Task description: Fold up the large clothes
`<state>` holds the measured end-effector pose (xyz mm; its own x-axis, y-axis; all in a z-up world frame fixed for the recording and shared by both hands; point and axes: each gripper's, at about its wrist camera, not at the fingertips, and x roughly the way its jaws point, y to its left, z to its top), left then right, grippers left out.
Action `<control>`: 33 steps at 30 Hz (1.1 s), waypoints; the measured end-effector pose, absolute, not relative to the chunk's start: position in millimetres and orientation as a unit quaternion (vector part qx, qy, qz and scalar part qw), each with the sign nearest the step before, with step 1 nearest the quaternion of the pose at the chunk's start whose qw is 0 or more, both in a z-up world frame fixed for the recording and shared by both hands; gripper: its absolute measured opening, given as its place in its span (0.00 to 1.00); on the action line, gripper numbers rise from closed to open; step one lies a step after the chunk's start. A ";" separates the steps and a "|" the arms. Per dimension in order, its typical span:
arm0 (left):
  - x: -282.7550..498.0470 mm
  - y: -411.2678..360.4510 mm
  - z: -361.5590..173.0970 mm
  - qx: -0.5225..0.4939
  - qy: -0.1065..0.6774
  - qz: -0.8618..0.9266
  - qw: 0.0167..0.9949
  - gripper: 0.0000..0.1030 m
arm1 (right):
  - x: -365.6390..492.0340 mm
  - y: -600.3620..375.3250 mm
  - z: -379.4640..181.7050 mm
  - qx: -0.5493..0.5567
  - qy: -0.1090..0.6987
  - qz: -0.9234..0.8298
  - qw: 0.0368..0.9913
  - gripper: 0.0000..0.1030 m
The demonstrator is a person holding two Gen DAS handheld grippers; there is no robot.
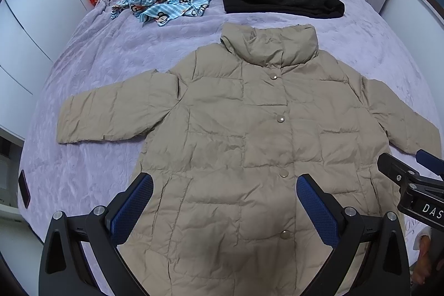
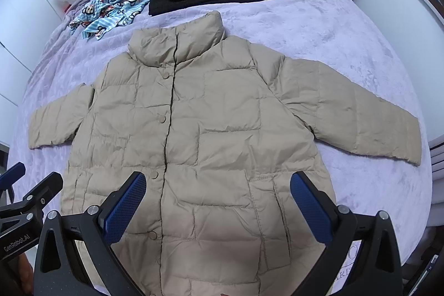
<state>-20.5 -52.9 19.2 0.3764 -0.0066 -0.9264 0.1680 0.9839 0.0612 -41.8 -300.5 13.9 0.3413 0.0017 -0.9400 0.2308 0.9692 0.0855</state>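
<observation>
Beige jacket (image 1: 249, 129) flat below both grippers' spread, empty fingers (image 1: 133, 210).

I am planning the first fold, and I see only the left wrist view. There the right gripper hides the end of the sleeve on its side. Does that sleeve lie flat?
Observer: Yes. In the right wrist view that sleeve lies spread out flat, with no fold.
Operator: Is the cuff on the bed?
Observer: Yes, the whole cuff rests on the purple blanket, which goes on beyond it.
Operator: Is the right gripper open?
Observer: Yes. The right gripper has its jaws wide apart over the lower front of the jacket and holds nothing.
</observation>
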 end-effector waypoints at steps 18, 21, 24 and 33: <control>-23.7 -43.4 20.8 0.064 0.556 -0.044 0.828 1.00 | -40.9 -297.2 14.5 0.099 0.569 -0.069 0.814 1.00; -24.0 -42.8 21.0 0.064 0.556 -0.043 0.828 1.00 | -40.5 -296.4 14.4 0.096 0.568 -0.069 0.815 1.00; -24.1 -42.6 21.0 0.065 0.556 -0.043 0.828 1.00 | -40.1 -295.2 14.4 0.096 0.568 -0.069 0.815 1.00; -24.3 -42.6 20.8 0.064 0.556 -0.044 0.827 1.00 | -39.8 -294.3 14.0 0.094 0.568 -0.070 0.815 1.00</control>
